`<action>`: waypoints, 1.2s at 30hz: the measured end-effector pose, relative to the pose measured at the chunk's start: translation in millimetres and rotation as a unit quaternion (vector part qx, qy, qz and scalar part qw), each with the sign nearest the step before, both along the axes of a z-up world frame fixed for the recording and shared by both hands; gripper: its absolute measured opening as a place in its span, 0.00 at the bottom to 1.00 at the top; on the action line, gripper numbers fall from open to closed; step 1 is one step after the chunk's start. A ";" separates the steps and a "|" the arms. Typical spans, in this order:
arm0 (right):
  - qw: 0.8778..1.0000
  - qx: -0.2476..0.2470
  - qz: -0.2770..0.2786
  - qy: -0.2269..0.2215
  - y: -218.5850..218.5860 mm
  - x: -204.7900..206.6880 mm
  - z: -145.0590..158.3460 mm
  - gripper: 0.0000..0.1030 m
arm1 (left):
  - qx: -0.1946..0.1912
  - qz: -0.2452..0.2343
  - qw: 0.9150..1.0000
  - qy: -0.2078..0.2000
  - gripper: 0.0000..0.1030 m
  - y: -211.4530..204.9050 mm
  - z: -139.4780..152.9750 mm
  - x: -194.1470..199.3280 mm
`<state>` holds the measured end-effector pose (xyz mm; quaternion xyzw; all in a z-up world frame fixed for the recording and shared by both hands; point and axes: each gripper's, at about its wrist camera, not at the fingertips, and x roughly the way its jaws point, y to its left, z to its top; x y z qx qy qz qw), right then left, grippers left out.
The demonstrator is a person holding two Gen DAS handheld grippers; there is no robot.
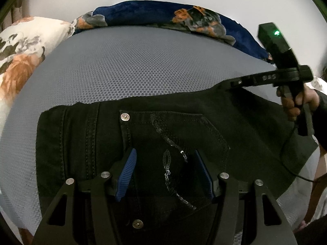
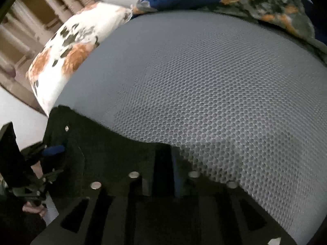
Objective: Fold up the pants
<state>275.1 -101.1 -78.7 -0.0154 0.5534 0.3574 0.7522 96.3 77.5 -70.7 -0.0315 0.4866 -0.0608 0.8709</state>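
Note:
Black jeans (image 1: 163, 126) lie across a grey honeycomb mat (image 1: 132, 61), waist at the left, with a sequinned back pocket (image 1: 173, 143) and metal rivets. My left gripper (image 1: 163, 163) is open, blue pads spread over the pocket. My right gripper (image 1: 235, 83) reaches in from the right at the jeans' far edge. In the right wrist view its jaws stand nearly together (image 2: 163, 159) on the black fabric edge (image 2: 102, 143). The left gripper (image 2: 53, 150) shows at the left there.
A white floral pillow (image 1: 20, 57) lies at the left of the mat. A dark blue floral blanket (image 1: 163, 14) lies along the far edge. A wooden headboard (image 2: 30, 20) shows behind the pillow. A cable (image 1: 290, 153) hangs from the right gripper.

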 end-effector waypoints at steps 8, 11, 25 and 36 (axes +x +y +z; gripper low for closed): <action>0.991 -0.003 -0.121 -0.059 -76.5 -45.1 33.9 0.23 | -0.023 -0.058 0.997 -0.050 0.58 -38.3 28.7 11.7; 0.986 -0.035 -0.149 -0.059 -97.0 -63.1 21.5 0.23 | -0.041 -0.094 0.994 -0.047 0.56 -61.2 27.2 35.1; 0.954 -0.089 -0.274 -0.088 -187.8 -81.3 -15.6 0.13 | -0.050 -0.125 0.991 0.016 0.32 -118.4 -25.1 140.7; 0.908 -0.084 -0.401 -0.092 -319.2 -96.5 -15.0 0.12 | -0.050 -0.114 0.992 0.013 0.29 -117.1 -28.4 137.0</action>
